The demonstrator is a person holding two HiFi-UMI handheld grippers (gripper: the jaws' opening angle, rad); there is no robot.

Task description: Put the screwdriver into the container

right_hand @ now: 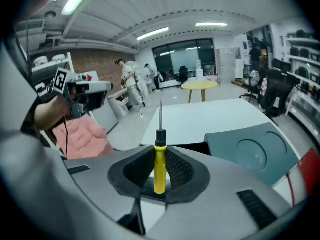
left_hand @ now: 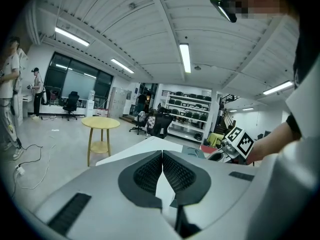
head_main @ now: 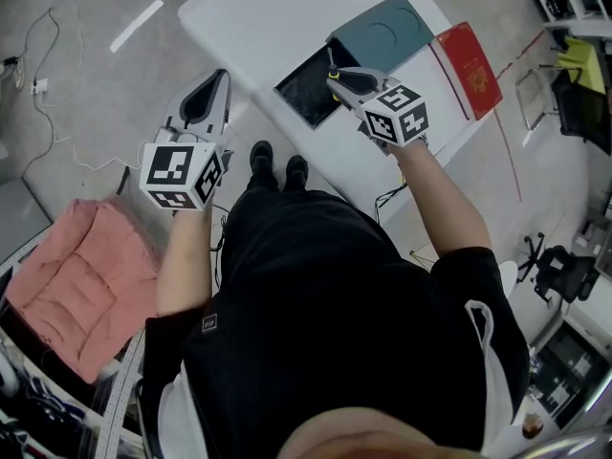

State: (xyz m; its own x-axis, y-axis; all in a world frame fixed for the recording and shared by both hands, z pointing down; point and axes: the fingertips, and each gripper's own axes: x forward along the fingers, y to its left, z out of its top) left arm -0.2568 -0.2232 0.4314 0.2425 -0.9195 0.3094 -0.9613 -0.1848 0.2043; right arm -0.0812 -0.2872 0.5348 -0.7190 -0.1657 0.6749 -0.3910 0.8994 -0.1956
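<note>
A screwdriver (right_hand: 159,166) with a yellow handle and a thin metal shaft is clamped between the pads of my right gripper (right_hand: 160,150), its shaft sticking out forward. In the head view the right gripper (head_main: 337,77) hangs over the near edge of a dark open container (head_main: 308,89) on the white table (head_main: 258,17). A teal lid (head_main: 382,29) lies beside the container, and that lid (right_hand: 252,146) also shows in the right gripper view. My left gripper (head_main: 219,79) is off the table's left side, over the floor. Its jaws (left_hand: 162,156) are shut with nothing between them.
A red booklet (head_main: 470,65) lies at the table's right end. On the floor to the left are a pink cushion (head_main: 81,275) and cables (head_main: 43,84). A round yellow table (left_hand: 100,123), chairs, shelves and people stand farther off in the room.
</note>
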